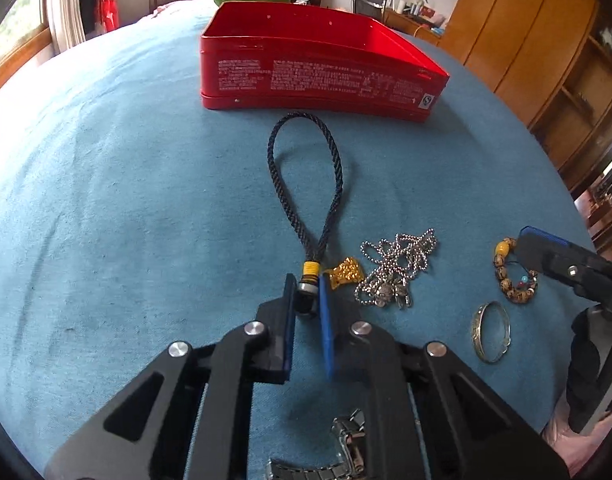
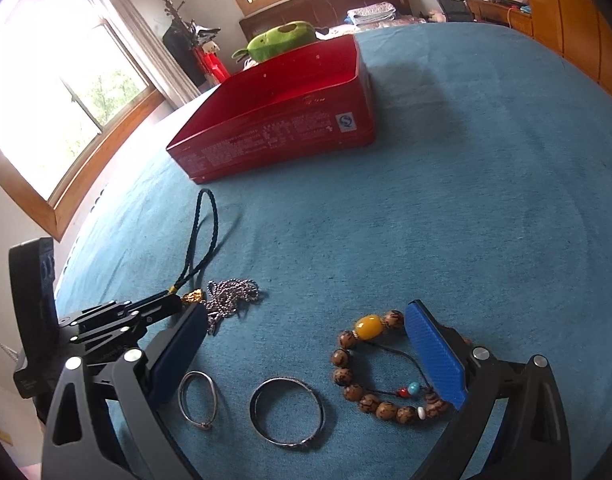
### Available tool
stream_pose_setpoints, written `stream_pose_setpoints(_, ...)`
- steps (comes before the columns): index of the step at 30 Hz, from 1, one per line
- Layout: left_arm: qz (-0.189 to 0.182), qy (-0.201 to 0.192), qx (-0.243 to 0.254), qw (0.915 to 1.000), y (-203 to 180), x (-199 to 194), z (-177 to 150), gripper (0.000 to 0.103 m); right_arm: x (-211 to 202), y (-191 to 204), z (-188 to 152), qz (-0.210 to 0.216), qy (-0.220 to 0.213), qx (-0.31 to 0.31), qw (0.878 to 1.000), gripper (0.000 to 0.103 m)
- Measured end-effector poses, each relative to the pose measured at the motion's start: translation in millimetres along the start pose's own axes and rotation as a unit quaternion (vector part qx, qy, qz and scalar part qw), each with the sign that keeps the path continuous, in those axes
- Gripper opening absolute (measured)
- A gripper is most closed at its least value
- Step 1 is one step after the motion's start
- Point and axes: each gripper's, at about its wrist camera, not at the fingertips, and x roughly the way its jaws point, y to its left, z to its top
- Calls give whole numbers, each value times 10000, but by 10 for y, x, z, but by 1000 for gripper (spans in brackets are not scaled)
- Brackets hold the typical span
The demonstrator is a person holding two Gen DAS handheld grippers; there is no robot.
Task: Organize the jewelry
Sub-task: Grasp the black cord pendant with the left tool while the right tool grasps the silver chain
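Cord necklace [image 1: 306, 184] clasp pinched in left gripper [image 1: 307, 296] | right gripper [image 2: 302, 344] wide over bangle [image 2: 286, 411]

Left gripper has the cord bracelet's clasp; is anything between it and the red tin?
Nothing visible. Beyond the left gripper, only the black cord bracelet itself lies on bare blue cloth before the open red tin.

Red tin [image 1: 317, 76]: open-topped, set far on the blue cover | dark braided cord [image 1: 306, 184]: looped, yellow band at its near end | gold charm [image 1: 347, 272] and tangled ball chain [image 1: 393, 268]: laid to its right | beaded bracelet [image 2: 385, 372], dark bangle [image 2: 286, 412], thin ring [image 2: 198, 400]: laid flat, near.
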Motion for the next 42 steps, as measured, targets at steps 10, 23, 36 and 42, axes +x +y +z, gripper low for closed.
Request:
stream_pose_setpoints(10,287,-476,-470,9973,389,-369,10,9,425,408,121,413,946,-422,9938,79)
stream_pose_setpoints(23,210,-541,-681,9960,587,-447,-38,9,771,964,122,208,1389,-1007,9850,65)
stream_pose_setpoints(36,160,-574,-779,9952,682,-520,-83,9,764,972,66,-150,1223,-1470,9814,13)
stream_pose_setpoints(42,144,-656,-764,9948,652,-597,-77,9,514,875,129,328,1033,-1277,9859,8)
